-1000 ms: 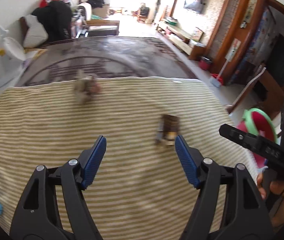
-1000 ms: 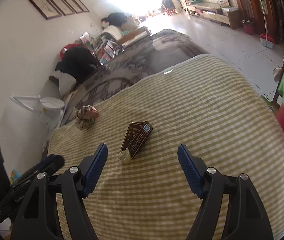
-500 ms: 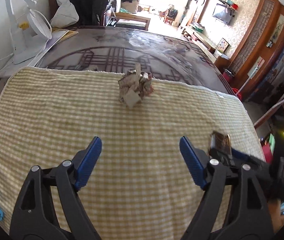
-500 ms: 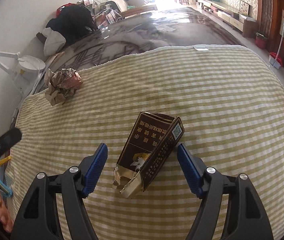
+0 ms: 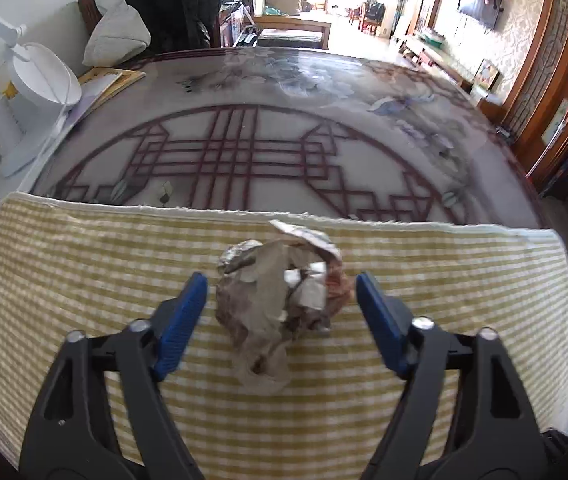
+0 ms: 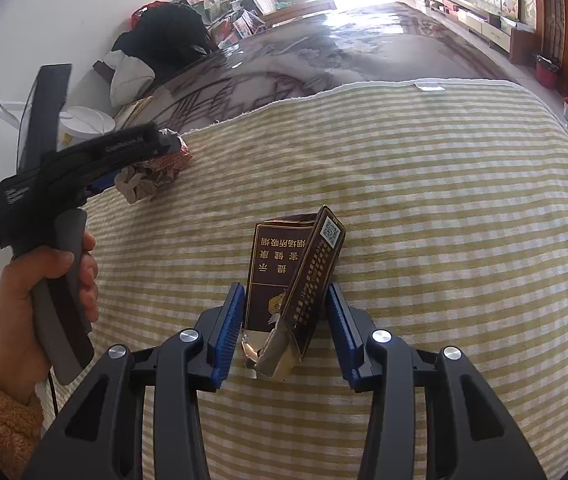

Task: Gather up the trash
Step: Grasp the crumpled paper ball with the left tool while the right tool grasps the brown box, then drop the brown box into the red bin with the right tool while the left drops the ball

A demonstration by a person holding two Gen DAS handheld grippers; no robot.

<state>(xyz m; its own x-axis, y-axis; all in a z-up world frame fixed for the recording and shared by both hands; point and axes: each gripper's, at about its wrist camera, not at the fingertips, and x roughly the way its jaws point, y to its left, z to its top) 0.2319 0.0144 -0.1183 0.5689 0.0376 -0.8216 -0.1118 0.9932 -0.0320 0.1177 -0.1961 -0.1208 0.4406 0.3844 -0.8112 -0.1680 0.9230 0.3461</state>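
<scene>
The right gripper point(image 6: 284, 326) has just been closing, and its blue pads now sit against both sides of the brown cigarette pack point(image 6: 288, 280). The left pad touches the pack's flat face and the right pad meets its bent-open side, so this reads as a grip just made on the pack, which half a second ago lay free between wide jaws. The pack still rests on the striped cloth point(image 6: 444, 200), its torn end toward the camera.

The left gripper point(image 5: 282, 312) has come forward over the cloth to the crumpled paper wad point(image 5: 276, 300), which a second ago lay well ahead of it. Its jaws have just been closing too, but a gap shows on each side of the wad, so they are open around it and not yet pressing. In the right wrist view, the person's hand point(image 6: 40, 288) holds that gripper's handle, with the wad at its tip near the far edge of the cloth.

Both pieces of trash are thus lined up for pickup at once: one seems secured, the other needs the jaws to finish closing. No bin shows in either view now.
</scene>
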